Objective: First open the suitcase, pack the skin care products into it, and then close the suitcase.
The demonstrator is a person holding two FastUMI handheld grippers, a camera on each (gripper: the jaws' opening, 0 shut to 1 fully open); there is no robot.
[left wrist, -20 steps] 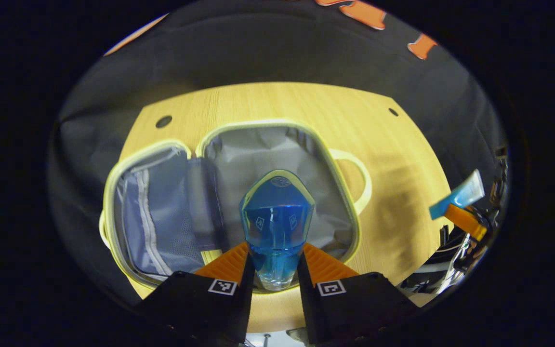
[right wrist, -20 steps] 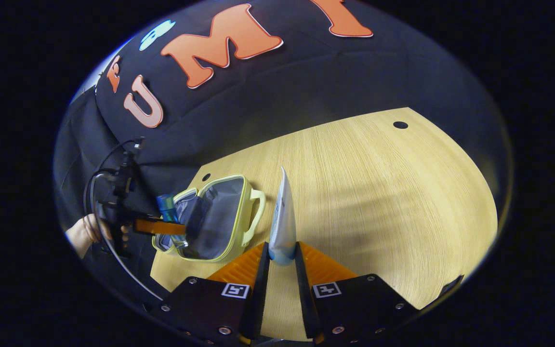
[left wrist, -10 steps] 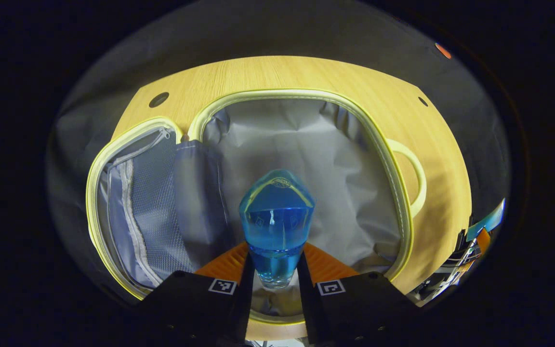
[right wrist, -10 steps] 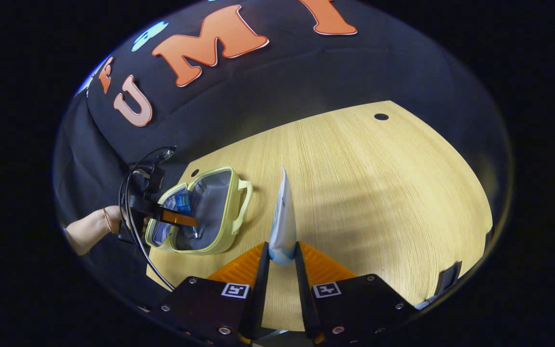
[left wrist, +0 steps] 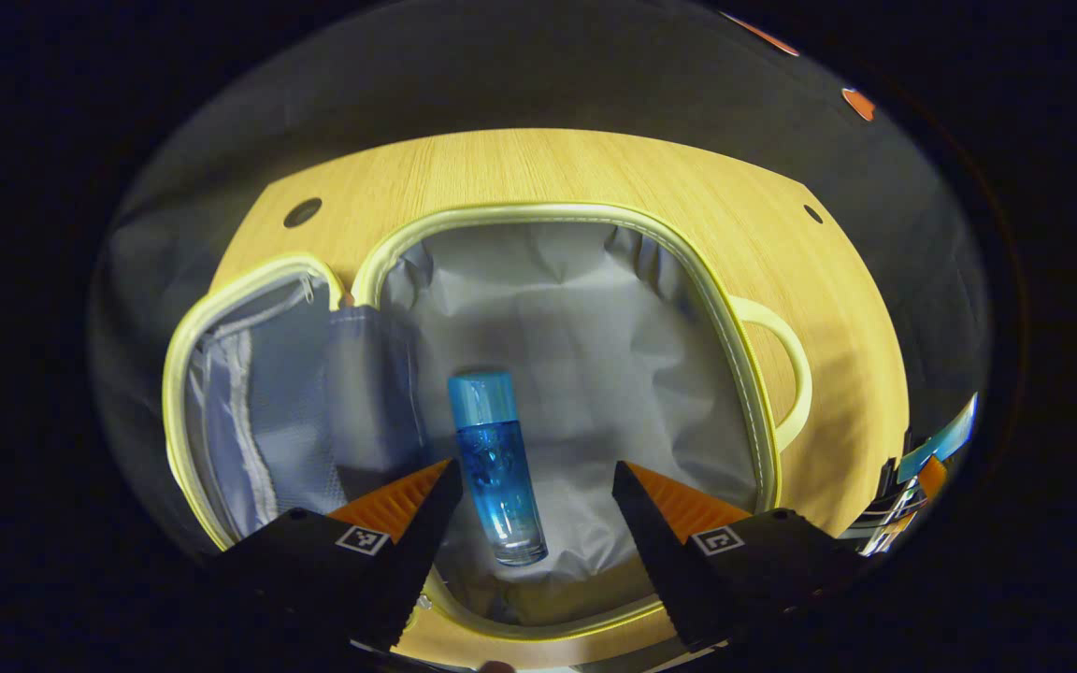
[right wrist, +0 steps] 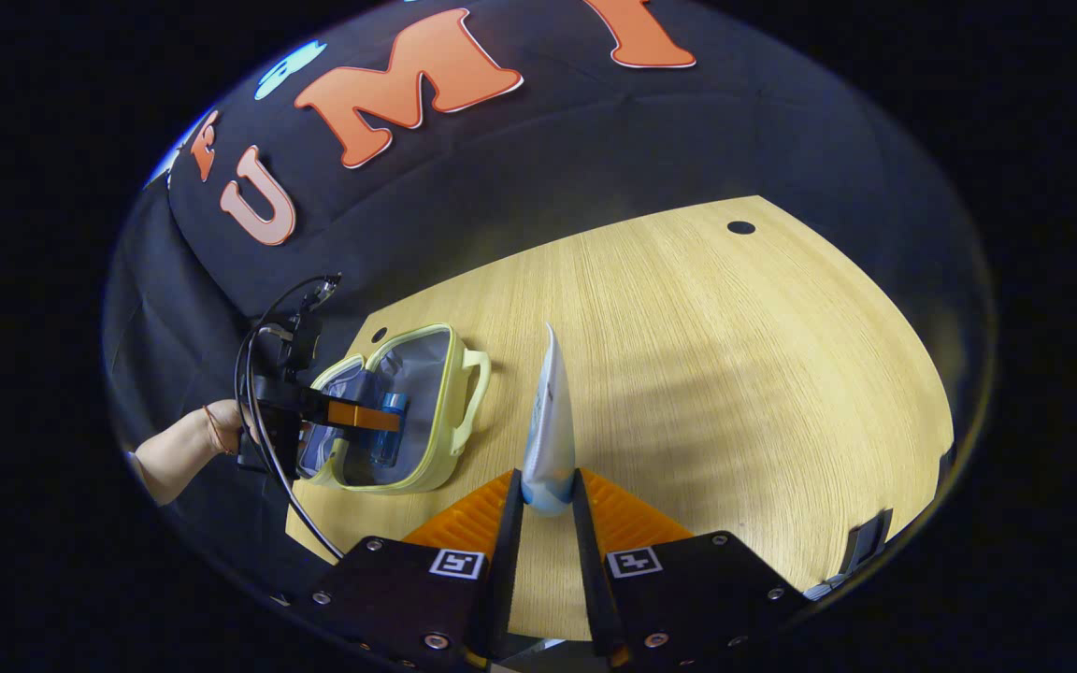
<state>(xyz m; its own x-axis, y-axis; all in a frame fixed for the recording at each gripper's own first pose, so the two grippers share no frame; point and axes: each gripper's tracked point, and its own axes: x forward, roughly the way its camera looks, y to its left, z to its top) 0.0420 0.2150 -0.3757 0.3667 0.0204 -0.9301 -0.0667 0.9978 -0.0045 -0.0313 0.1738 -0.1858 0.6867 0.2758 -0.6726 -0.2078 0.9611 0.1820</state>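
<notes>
The small pale-yellow suitcase (left wrist: 735,318) lies open on the wooden table, grey lining up. A blue bottle (left wrist: 495,477) with a blue cap lies flat inside its right half. My left gripper (left wrist: 535,481) hangs open just above it, fingers apart on either side and not touching it. In the right gripper view the suitcase (right wrist: 450,393) sits far left with the left gripper (right wrist: 366,418) over it and the blue bottle (right wrist: 388,425) inside. My right gripper (right wrist: 546,491) is shut on a white tube (right wrist: 550,425) with a blue end, held upright above the table.
The suitcase's left half (left wrist: 249,393) holds a mesh zip pocket. The wooden table (right wrist: 735,374) stretches bare to the right of the suitcase, with small round holes (right wrist: 740,227) near its far edge. A hand (right wrist: 183,449) holds the left gripper. Black cloth walls surround the table.
My left gripper lowered the blue bottle into the suitcase, then opened and let it go; the bottle now lies flat on the lining. The right gripper has kept still with the tube.
</notes>
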